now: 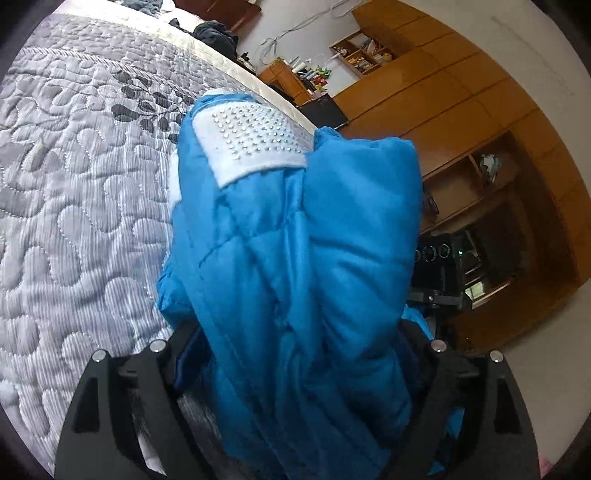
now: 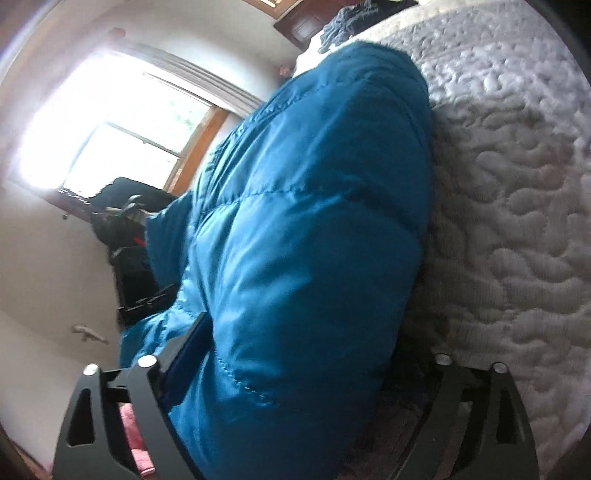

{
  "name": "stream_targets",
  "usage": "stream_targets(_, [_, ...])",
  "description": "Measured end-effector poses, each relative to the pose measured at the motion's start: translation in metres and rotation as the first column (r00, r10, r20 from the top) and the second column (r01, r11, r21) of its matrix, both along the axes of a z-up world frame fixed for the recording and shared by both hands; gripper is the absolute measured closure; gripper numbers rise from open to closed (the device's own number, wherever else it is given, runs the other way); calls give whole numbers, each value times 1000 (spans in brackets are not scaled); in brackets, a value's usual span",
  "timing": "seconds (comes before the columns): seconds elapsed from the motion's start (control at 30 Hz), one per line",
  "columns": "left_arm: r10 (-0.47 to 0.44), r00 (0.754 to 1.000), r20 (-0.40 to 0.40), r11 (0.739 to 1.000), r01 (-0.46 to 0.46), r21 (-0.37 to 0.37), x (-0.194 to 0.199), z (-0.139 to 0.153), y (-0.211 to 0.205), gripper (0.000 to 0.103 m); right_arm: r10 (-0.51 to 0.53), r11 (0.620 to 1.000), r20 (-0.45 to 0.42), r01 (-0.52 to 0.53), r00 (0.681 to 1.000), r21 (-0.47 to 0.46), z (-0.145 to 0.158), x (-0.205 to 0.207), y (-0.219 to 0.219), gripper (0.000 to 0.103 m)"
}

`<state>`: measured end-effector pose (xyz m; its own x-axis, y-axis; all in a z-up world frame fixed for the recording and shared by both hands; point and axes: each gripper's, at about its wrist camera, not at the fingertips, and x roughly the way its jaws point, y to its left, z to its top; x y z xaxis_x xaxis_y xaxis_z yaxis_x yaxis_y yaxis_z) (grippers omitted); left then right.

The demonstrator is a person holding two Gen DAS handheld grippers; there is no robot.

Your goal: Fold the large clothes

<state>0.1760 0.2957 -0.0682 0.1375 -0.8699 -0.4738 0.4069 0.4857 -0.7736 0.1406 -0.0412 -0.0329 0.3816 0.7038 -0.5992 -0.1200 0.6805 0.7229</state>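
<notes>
Both jaws were clamped on the puffy blue quilted jacket (image 1: 295, 258), bunched above the grey quilted bed (image 1: 74, 184) at nine o'clock, seemingly mid-lift; next it likely needed spreading flat.

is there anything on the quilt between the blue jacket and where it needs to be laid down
Nothing visible. Both grippers hold the blue jacket over the quilted bedspread, and the stretch beside it looks bare. The only clutter is dark clothing at the far end. The jacket hides the quilt directly beneath it.
</notes>
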Motion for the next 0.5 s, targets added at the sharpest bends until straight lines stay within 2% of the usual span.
stream_targets(0.1, [47, 998, 33, 997, -48, 53, -10, 16, 10, 16, -27, 996, 23, 29, 999, -82, 20, -12, 13, 10])
stream_targets(0.2, [90, 991, 104, 989, -101, 107, -30, 38, 27, 16, -56, 984, 50, 64, 997, -166, 37, -32, 20, 8])
stream_targets(0.3, [127, 978, 164, 983, -146, 108, -49, 62, 44, 16, -78, 978, 54, 87, 995, -192, 48, -53, 27, 6])
stream_targets(0.37, [155, 964, 216, 978, -180, 102, -64, 82, 51, 14, -85, 976, 56, 94, 995, -195, 52, -66, 16, 6])
stream_targets(0.5, [145, 948, 282, 979, -179, 99, -91, 102, 49, 12, -94, 971, 53, 103, 994, -214, 56, -93, 11, 6])
